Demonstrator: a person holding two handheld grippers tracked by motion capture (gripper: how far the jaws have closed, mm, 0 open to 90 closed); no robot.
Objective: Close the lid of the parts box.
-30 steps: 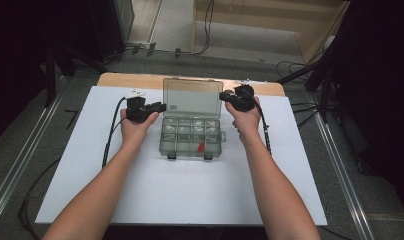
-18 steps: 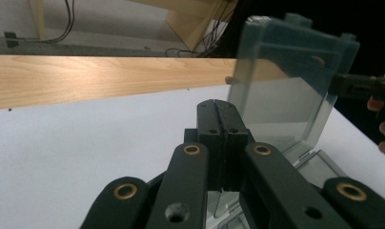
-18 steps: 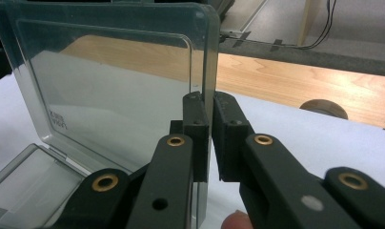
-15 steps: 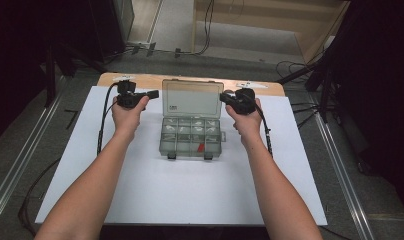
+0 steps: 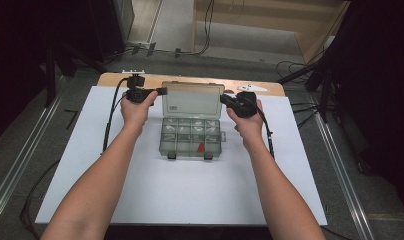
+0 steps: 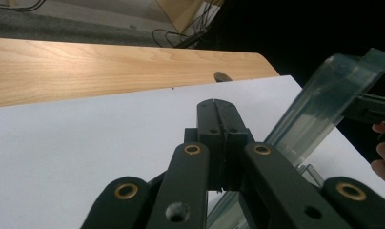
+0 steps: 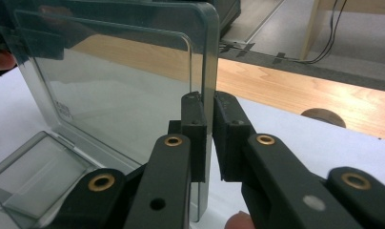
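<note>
A clear plastic compartment box (image 5: 190, 139) sits mid-table with its lid (image 5: 192, 100) standing open. One compartment holds a small red piece (image 5: 201, 146). My left gripper (image 5: 162, 91) is shut with nothing between its jaws, its tip next to the lid's upper left corner. In the left gripper view the closed jaws (image 6: 222, 107) point past the lid's edge (image 6: 319, 105). My right gripper (image 5: 224, 98) is shut on the lid's right edge (image 7: 207, 57). In the right gripper view its jaws (image 7: 209, 102) flank that edge and have just eased slightly wider.
The box rests on a white sheet (image 5: 180, 195) over a wooden table whose back strip (image 5: 140, 79) shows behind. A dark round spot (image 7: 324, 117) lies on the wood. Cables trail from both grippers. Metal rails (image 5: 20, 165) and dark stands flank the table.
My left hand moved away from the box's left side, up and back toward the lid's top left corner, and its jaws closed empty. The right hand kept its place on the lid.
</note>
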